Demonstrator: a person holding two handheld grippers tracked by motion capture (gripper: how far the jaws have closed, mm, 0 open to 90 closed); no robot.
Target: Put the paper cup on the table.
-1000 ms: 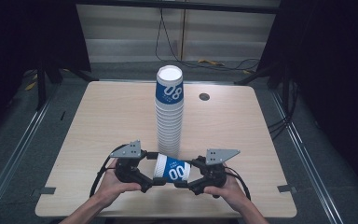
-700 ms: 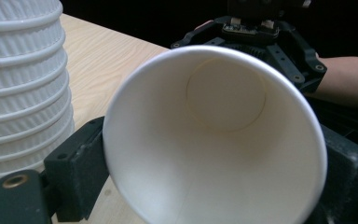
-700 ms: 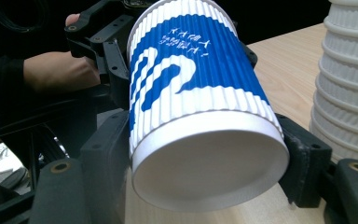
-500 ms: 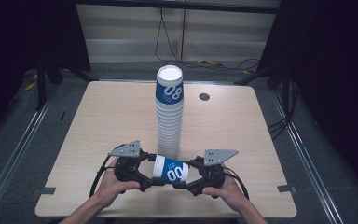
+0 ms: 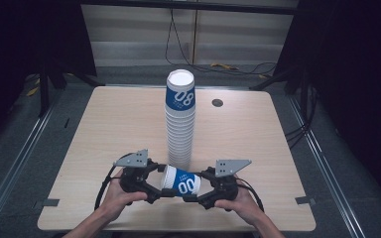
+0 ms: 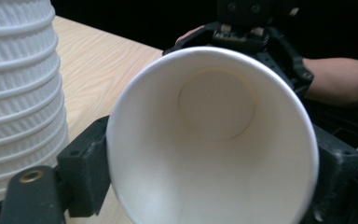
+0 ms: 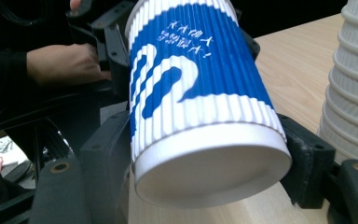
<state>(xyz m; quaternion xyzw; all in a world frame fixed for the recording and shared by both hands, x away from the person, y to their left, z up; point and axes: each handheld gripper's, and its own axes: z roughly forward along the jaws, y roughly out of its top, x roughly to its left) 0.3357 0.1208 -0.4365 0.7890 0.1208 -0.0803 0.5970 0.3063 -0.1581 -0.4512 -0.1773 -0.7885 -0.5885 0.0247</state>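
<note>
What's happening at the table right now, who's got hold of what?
A person works two hand-held grippers at the near edge of the wooden table. Between them a single blue-and-white paper cup lies on its side: the left gripper is clamped at its open rim end, the right gripper at its closed base end. Just behind it stands a tall stack of matching cups, upright near the table's middle. The held cup looks empty inside.
</note>
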